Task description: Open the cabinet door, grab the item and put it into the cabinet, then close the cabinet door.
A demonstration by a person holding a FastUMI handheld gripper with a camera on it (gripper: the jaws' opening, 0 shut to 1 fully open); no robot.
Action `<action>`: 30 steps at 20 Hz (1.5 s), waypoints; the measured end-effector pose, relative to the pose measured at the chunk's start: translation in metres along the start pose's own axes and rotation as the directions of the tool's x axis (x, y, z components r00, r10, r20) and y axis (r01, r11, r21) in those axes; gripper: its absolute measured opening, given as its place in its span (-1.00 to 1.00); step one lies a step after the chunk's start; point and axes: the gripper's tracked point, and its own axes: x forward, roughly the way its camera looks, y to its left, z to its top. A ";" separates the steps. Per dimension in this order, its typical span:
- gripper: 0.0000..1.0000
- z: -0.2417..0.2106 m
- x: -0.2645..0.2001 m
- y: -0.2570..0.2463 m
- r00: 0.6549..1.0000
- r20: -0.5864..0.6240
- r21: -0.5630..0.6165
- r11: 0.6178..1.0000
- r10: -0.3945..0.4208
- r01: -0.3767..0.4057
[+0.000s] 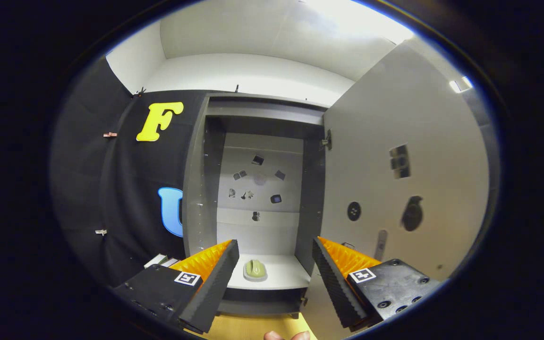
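The grey cabinet stands open straight ahead, its door swung out to the right beyond my right finger. A small olive-green item lies on the white bottom shelf inside, just beyond and between my fingertips. My gripper is open, its orange-and-black fingers spread wide in front of the cabinet with nothing between them. Small stickers dot the cabinet's back panel.
Black booth cloth hangs left of the cabinet. The open door's inner face carries dark stickers and a hinge at its top edge. A yellowish surface lies below the fingers, with fingertips of a person's hand at its near edge.
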 end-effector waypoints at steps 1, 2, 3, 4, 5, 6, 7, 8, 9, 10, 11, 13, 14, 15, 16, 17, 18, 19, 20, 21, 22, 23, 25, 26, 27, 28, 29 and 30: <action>0.96 0.004 -0.015 -0.006 1.000 0.003 -0.004 1.000 -0.008 0.008; 0.96 0.007 -0.033 -0.013 1.000 0.000 0.005 1.000 -0.014 0.014; 0.96 0.010 -0.046 -0.019 1.000 0.000 0.010 1.000 -0.015 0.015; 0.96 0.013 -0.060 -0.029 1.000 -0.002 0.013 1.000 -0.021 0.021; 0.96 0.017 -0.072 -0.041 1.000 -0.004 0.013 0.999 -0.030 0.030; 0.96 0.021 -0.085 -0.052 1.000 -0.004 0.014 0.999 -0.031 0.031; 0.96 0.027 -0.098 -0.064 1.000 0.001 0.013 1.000 -0.029 0.029; 0.96 0.033 -0.108 -0.077 0.999 0.012 0.017 0.999 -0.031 0.031; 0.96 0.038 -0.117 -0.090 0.999 0.019 0.024 0.999 -0.035 0.035; 0.95 0.038 -0.126 -0.103 0.999 0.015 0.031 0.999 -0.042 0.042; 0.95 0.033 -0.131 -0.119 0.998 0.000 0.033 0.998 -0.056 0.056; 0.96 0.018 -0.138 -0.154 0.993 -0.048 0.025 0.994 -0.107 0.108; 0.96 0.011 -0.140 -0.172 0.988 -0.067 0.015 0.990 -0.137 0.138; 0.96 0.006 -0.141 -0.188 0.984 -0.076 0.007 0.987 -0.162 0.163; 0.96 0.003 -0.140 -0.203 0.980 -0.081 0.010 0.983 -0.183 0.184; 0.95 -0.001 -0.140 -0.217 0.975 -0.088 0.014 0.979 -0.203 0.205; 0.95 -0.007 -0.136 -0.234 0.969 -0.094 0.015 0.973 -0.228 0.231; 0.95 -0.016 -0.130 -0.248 0.963 -0.112 0.015 0.969 -0.245 0.249; 0.95 -0.025 -0.126 -0.259 0.957 -0.130 0.018 0.965 -0.259 0.263; 0.96 -0.031 -0.120 -0.268 0.952 -0.149 0.027 0.961 -0.267 0.274; 0.96 -0.037 -0.114 -0.276 0.949 -0.158 0.026 0.959 -0.274 0.281; 0.96 -0.041 -0.109 -0.280 0.944 -0.162 0.008 0.956 -0.288 0.293; 0.96 -0.050 -0.100 -0.283 0.940 -0.172 -0.021 0.955 -0.293 0.294; 0.96 -0.054 -0.096 -0.279 0.942 -0.182 -0.017 0.959 -0.281 0.282; 0.96 -0.057 -0.094 -0.271 0.945 -0.194 -0.008 0.963 -0.265 0.269; 0.96 -0.058 -0.092 -0.263 0.949 -0.199 0.001 0.968 -0.246 0.251; 0.96 -0.059 -0.091 -0.260 0.947 -0.202 -0.007 0.968 -0.249 0.252; 0.92 -0.063 -0.092 -0.257 0.947 -0.194 -0.014 0.966 -0.254 0.256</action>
